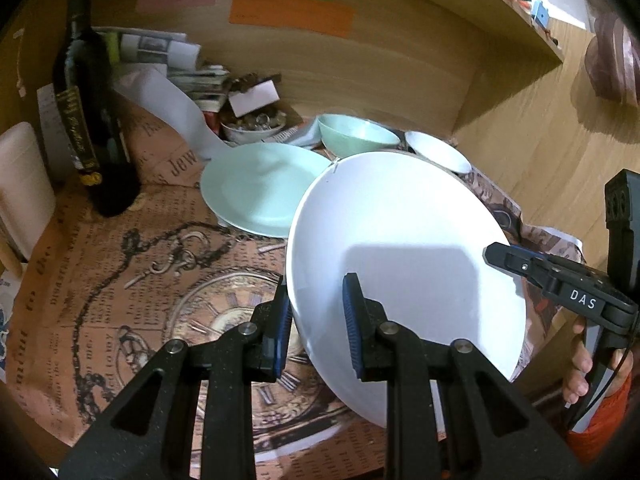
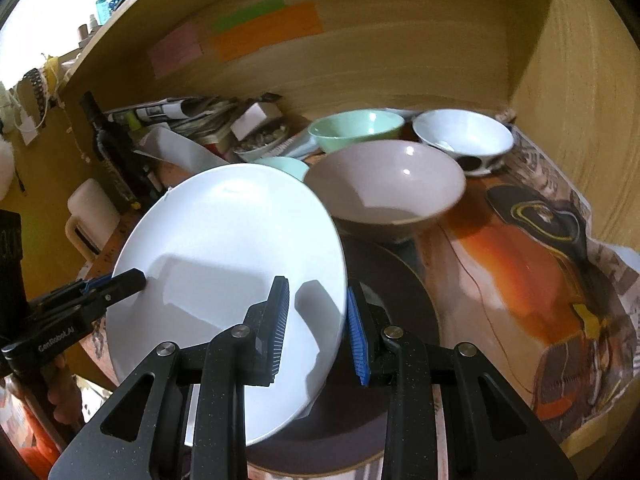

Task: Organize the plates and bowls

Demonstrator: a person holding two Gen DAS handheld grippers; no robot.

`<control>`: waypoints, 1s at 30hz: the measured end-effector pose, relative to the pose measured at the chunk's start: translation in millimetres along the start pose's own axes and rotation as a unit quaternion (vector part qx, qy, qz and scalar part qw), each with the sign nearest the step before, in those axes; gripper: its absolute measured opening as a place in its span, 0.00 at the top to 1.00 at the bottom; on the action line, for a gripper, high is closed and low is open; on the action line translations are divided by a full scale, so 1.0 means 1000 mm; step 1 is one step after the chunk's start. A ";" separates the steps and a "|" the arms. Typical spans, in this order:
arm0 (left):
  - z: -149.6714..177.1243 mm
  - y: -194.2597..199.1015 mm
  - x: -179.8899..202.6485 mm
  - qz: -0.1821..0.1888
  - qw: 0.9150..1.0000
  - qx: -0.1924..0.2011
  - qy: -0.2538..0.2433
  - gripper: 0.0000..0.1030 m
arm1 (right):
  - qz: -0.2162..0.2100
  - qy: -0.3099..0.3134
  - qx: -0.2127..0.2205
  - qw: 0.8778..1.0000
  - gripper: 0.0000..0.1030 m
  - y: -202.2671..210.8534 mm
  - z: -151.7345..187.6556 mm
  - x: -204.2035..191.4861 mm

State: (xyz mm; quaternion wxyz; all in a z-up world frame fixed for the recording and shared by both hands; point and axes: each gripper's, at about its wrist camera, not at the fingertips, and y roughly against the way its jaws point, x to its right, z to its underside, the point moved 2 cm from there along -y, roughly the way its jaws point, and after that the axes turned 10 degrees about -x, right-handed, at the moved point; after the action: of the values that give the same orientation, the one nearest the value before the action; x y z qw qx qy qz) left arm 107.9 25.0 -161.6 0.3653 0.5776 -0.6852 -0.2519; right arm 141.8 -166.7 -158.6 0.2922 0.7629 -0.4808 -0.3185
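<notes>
A large white plate [image 1: 404,248] [image 2: 224,264] hangs tilted above the table, held by both grippers on opposite rims. My left gripper [image 1: 316,320] straddles its left rim, one pad on each face. My right gripper [image 2: 318,328] straddles its right rim the same way; it also shows in the left wrist view [image 1: 520,268]. Below the plate lies a dark brown plate [image 2: 400,320]. A pale green plate [image 1: 256,188] lies further back. Behind stand a taupe bowl [image 2: 384,196], a green bowl [image 2: 356,128] [image 1: 356,136] and a white bowl [image 2: 464,136] [image 1: 440,150].
A dark wine bottle [image 1: 88,112] stands at the left beside a white jug [image 1: 20,184]. Stacked newspapers [image 1: 176,60] and a small bowl of trinkets [image 1: 252,124] crowd the back. Wooden walls [image 2: 580,100] close the back and right. The printed paper covering [image 1: 120,264] lines the surface.
</notes>
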 end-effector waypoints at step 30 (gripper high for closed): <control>0.010 -0.047 0.026 0.005 0.997 -0.067 -0.026 0.74 | 0.012 -0.041 -0.052 0.998 0.75 -0.015 0.022 0.040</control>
State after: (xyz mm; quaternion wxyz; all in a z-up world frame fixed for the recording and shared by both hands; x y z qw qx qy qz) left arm 126.8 -10.8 -198.2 0.3861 0.5420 -0.6788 -0.3104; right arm 146.5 -201.4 -192.0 0.3158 0.7269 -0.4843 -0.3705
